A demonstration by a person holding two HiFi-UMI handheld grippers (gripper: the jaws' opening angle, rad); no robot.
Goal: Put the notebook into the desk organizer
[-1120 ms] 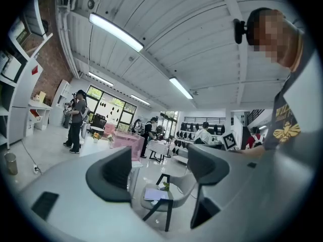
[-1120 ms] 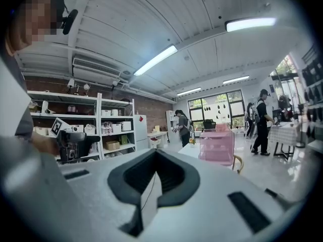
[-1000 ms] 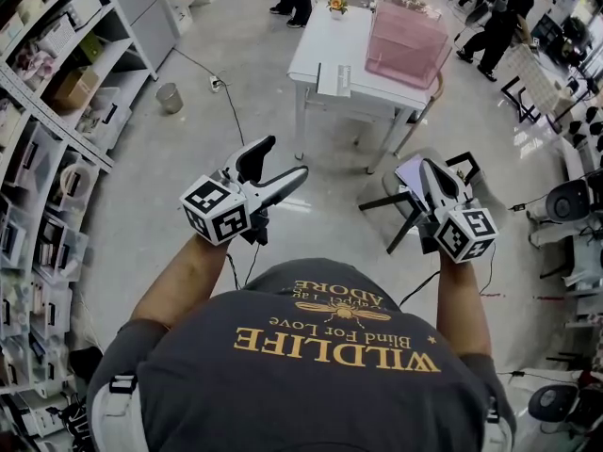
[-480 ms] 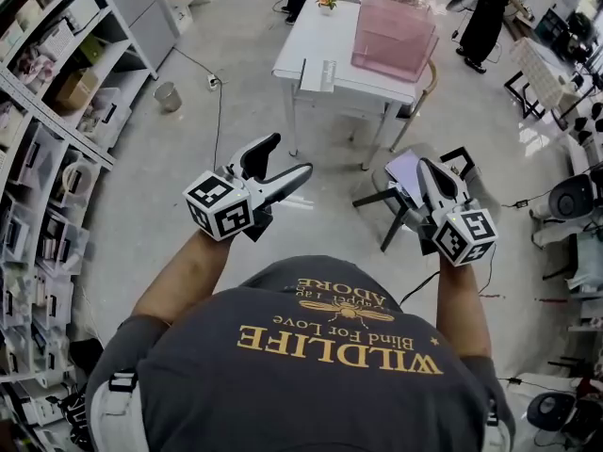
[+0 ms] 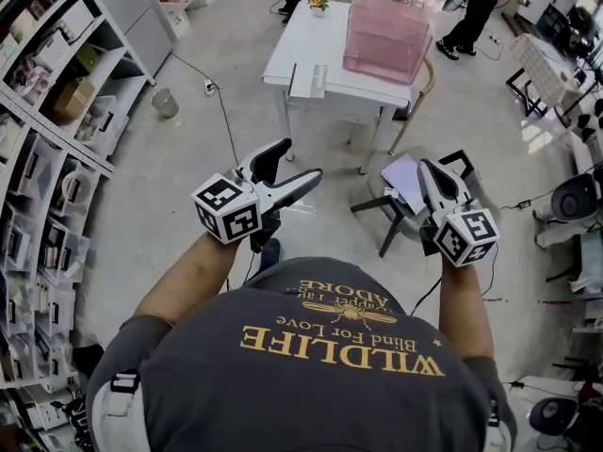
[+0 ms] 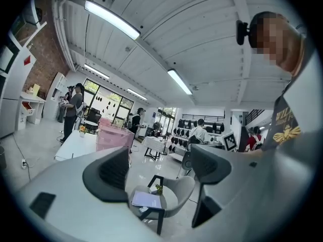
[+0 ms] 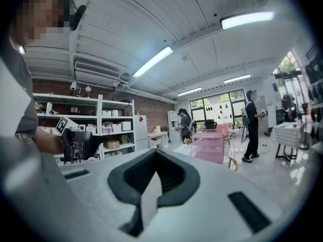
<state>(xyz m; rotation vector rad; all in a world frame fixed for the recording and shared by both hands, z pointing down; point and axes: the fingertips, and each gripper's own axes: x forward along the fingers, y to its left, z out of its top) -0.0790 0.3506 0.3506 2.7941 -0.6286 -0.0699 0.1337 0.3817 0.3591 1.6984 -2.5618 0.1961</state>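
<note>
A pale lavender notebook [image 5: 403, 175] [image 6: 147, 199] lies flat on the seat of a light chair with black legs [image 5: 382, 210] [image 6: 176, 190]. The pink see-through desk organizer [image 5: 386, 36] [image 6: 113, 135] [image 7: 212, 145] stands on a white table [image 5: 301, 50] farther ahead. My left gripper [image 5: 300, 161] [image 6: 159, 168] is held in the air at the left, jaws wide open and empty. My right gripper [image 5: 426, 166] [image 7: 154, 185] hovers above the chair's right side with its jaws closed together. A thin pale sliver shows between the right pads; I cannot tell what it is.
Tall shelves [image 5: 57, 111] full of boxes line the left. A small bin [image 5: 165, 102] and a floor cable [image 5: 226, 111] lie between shelves and table. A flat grey item [image 5: 306, 81] rests on the table. People [image 5: 476, 3] stand behind; an office chair [image 5: 575, 201] at right.
The table with the organizer has slid left and grown slightly in the head view. Both grippers keep much the same pose; the left one sits a little farther right.
</note>
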